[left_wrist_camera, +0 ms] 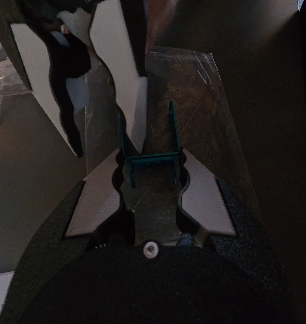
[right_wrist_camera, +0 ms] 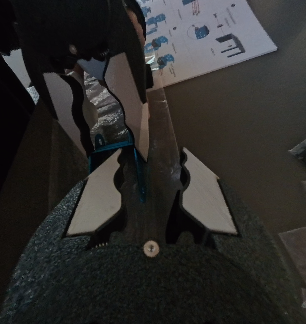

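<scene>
A small blue metal bracket (left_wrist_camera: 150,156) sits in the middle of the scene. It is thin, bent into a U shape, with little holes along its flat sides. It lies on a clear plastic bag (left_wrist_camera: 192,108) that is shiny and crinkly, spread over a dull brown table (left_wrist_camera: 26,192).

The left gripper (left_wrist_camera: 150,158) has black grainy arms and pale, smooth fingers with wavy black edges. It reaches forward low over the table, and its fingers are set narrow, one against each outer side of the bracket, gripping it.

The right gripper (right_wrist_camera: 151,151) looks the same. It comes in from the far side of the bracket, pointing down at a slant. Its fingers stand apart with a gap between them. In the left wrist view its nearer finger (left_wrist_camera: 129,105) is just beside the bracket's left wall. In the right wrist view the bracket's blue side (right_wrist_camera: 140,175) shows in the gap, but I cannot tell if the fingers touch it.

Beyond the bracket lies a white paper sheet (right_wrist_camera: 218,43) with blue and black drawings. Off to the right of the bracket are small bags (right_wrist_camera: 304,157) of dark parts.
</scene>
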The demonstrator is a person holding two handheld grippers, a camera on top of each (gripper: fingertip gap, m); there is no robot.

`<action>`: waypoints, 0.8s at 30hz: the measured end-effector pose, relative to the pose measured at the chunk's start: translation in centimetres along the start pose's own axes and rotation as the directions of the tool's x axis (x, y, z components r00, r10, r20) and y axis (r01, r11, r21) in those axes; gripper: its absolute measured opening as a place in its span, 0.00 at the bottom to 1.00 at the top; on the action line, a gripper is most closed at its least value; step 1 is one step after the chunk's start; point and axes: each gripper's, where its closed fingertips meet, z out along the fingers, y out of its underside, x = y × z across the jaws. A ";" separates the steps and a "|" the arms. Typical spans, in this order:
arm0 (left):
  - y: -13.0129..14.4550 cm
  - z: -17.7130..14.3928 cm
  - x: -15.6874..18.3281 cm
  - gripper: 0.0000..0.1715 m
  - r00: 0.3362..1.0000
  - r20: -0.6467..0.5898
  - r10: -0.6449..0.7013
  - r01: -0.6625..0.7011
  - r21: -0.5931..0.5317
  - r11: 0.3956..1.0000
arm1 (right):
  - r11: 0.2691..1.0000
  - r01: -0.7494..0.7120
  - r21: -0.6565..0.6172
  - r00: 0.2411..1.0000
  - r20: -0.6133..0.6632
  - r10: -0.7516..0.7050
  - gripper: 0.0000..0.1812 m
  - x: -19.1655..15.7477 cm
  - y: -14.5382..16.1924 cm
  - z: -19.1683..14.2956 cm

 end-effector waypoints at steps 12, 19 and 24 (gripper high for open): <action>0.0 0.0 0.2 0.38 1.000 -0.009 0.008 -0.008 0.000 1.000 | 0.999 0.019 0.029 0.999 -0.028 -0.018 0.31 0.2 -0.5 -0.4; 0.0 0.0 0.2 0.38 1.000 -0.010 0.009 -0.009 -0.001 1.000 | 0.999 0.045 -0.021 0.999 0.012 -0.045 0.35 -0.9 0.0 0.2; 0.0 0.0 0.3 0.37 1.000 -0.010 0.011 -0.011 -0.001 1.000 | 0.999 0.016 0.032 1.000 0.019 -0.016 0.32 -0.4 -0.7 -0.7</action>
